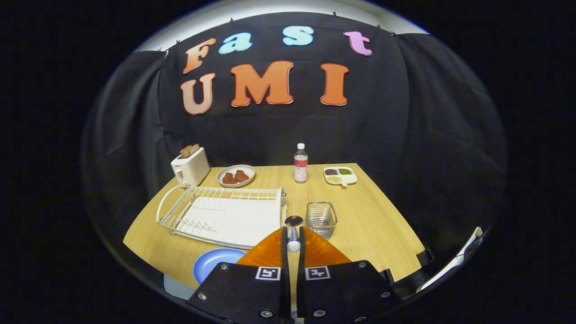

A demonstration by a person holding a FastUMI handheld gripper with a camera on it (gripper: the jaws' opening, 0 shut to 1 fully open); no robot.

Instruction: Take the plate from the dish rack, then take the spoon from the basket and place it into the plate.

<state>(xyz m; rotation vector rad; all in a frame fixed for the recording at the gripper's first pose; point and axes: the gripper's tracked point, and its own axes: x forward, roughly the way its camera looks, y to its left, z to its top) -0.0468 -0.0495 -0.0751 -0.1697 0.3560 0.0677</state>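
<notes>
My gripper [293,234] is shut on the spoon [293,227], which stands upright between the fingers with its shiny bowl at the top, above the fingertips. The spoon is held just left of the wire basket [321,219], beside the right end of the white dish rack [225,215]. The blue plate [213,263] lies flat on the wooden table, in front of the rack and to the left of my fingers, partly hidden by the left finger.
At the back of the table stand a toaster [191,166] with bread slices, a plate of meat [236,176], a water bottle [300,164] and a divided dish of beans [340,175]. A white object [454,261] lies past the table's right edge.
</notes>
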